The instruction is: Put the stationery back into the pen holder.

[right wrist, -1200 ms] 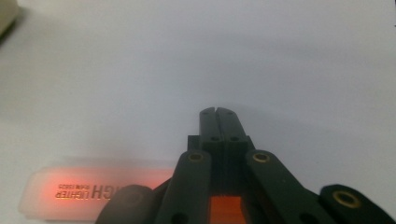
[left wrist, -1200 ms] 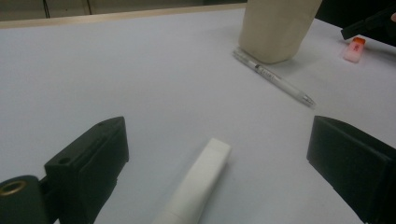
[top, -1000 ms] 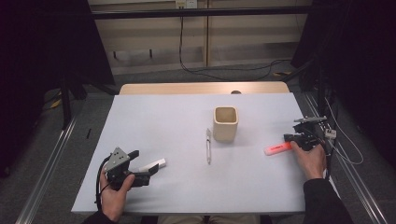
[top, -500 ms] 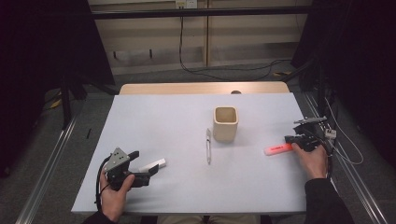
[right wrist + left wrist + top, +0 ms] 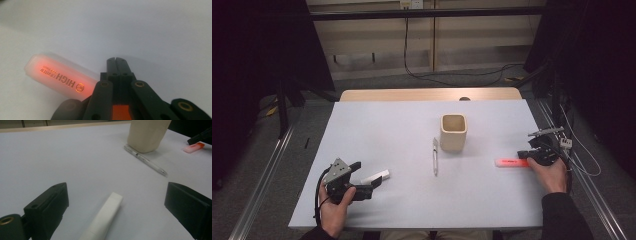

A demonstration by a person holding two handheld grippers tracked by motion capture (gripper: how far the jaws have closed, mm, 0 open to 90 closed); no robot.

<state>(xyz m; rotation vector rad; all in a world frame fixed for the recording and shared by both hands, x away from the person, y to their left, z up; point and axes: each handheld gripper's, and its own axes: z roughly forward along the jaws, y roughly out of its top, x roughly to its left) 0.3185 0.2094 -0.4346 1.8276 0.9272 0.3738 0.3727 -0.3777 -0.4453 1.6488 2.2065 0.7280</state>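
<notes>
Orange highlighter [image 5: 510, 162] lying flat on the table, right gripper [image 5: 532, 154] at its end, off to the right of the beige cup [image 5: 454, 132].

So in the right gripper view the jaws are clenched tight together with nothing between them, and the highlighter [image 5: 58, 77] sits just beside them on the left, touching or nearly, can't quite tell. On the other side of the cup, right next to it, there's a clear pen [image 5: 435, 156] flat on the white table [image 5: 377, 125]. Further from the cup, toward the near left corner, the left gripper [image 5: 369, 180] rests with its jaws spread wide, and a white marker [image 5: 104, 218] lies loose between them, pads not touching it. The cup itself stands upright.
</notes>
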